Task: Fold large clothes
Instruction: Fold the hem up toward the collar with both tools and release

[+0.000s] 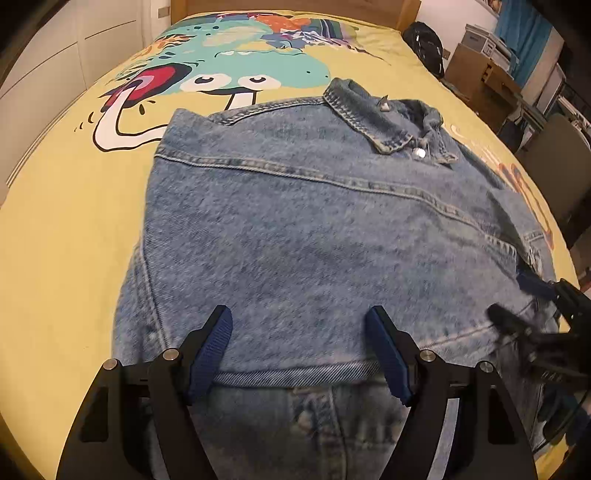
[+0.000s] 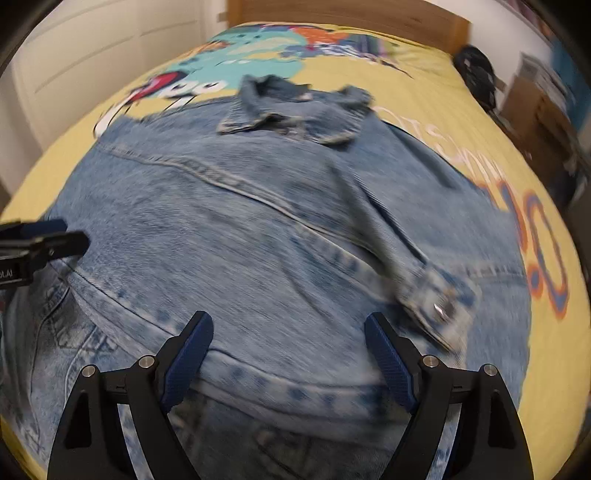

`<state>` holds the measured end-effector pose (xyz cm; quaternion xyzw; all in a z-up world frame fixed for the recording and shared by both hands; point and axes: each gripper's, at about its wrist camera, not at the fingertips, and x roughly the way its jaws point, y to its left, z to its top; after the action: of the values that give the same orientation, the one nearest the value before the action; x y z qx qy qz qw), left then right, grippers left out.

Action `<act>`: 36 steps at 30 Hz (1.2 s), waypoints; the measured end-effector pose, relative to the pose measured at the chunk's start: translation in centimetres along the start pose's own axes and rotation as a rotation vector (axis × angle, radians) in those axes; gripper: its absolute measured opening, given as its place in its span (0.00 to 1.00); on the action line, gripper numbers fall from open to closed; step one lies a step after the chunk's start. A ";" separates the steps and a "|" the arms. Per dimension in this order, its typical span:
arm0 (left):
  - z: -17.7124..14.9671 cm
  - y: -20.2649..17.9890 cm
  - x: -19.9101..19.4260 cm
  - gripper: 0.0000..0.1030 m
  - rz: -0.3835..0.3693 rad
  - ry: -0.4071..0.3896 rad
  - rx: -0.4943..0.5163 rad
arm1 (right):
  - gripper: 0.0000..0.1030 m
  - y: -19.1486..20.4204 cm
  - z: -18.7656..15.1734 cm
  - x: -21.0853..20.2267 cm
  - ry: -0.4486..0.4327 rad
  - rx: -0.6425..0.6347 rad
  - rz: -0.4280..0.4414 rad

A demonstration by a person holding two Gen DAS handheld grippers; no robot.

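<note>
A light blue denim jacket [image 1: 295, 229] lies spread on the bed with its collar [image 1: 373, 118] at the far end. My left gripper [image 1: 298, 310] hovers over the near hem, open, with only flat denim below the pads. My right gripper [image 2: 287, 315] is also open above the hem [image 2: 295, 391], further right. A sleeve lies folded across the body, and its buttoned cuff [image 2: 439, 306] is just right of the right gripper. Each gripper shows in the other's view: the right gripper [image 1: 524, 299] at the jacket's right edge, the left gripper [image 2: 48, 236] at the jacket's left edge.
The bed wears a yellow cover [image 1: 66, 229] with a large cartoon print [image 1: 236, 62]. A wooden headboard [image 1: 295, 7] closes the far end. White wardrobe doors [image 1: 55, 55] stand on the left. A black backpack [image 1: 424, 44], cardboard boxes [image 1: 476, 77] and a chair [image 1: 557, 158] crowd the right side.
</note>
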<state>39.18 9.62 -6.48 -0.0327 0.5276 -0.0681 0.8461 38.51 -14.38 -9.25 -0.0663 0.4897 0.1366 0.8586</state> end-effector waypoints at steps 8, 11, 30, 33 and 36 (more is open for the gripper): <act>0.9 0.5 -2.7 0.69 0.020 -0.042 -0.027 | 0.83 -0.5 -2.1 -3.1 -0.016 -0.082 -0.013; 2.4 0.6 -3.3 0.69 0.009 -0.076 -0.049 | 0.83 -1.3 -2.1 -4.3 -0.037 -0.076 0.007; 2.8 2.1 1.6 0.72 0.017 -0.048 -0.036 | 0.83 2.6 3.6 2.3 0.004 -0.151 0.005; 2.3 2.2 0.5 0.72 0.038 -0.042 -0.039 | 0.83 1.6 2.5 1.0 0.011 -0.133 -0.014; 1.6 2.3 -1.6 0.72 0.042 -0.069 -0.058 | 0.83 0.4 1.1 -1.6 -0.007 -0.097 -0.007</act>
<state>40.13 12.08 -4.62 -0.0483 0.5006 -0.0338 0.8637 38.53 -13.96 -7.25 -0.1093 0.4794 0.1574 0.8564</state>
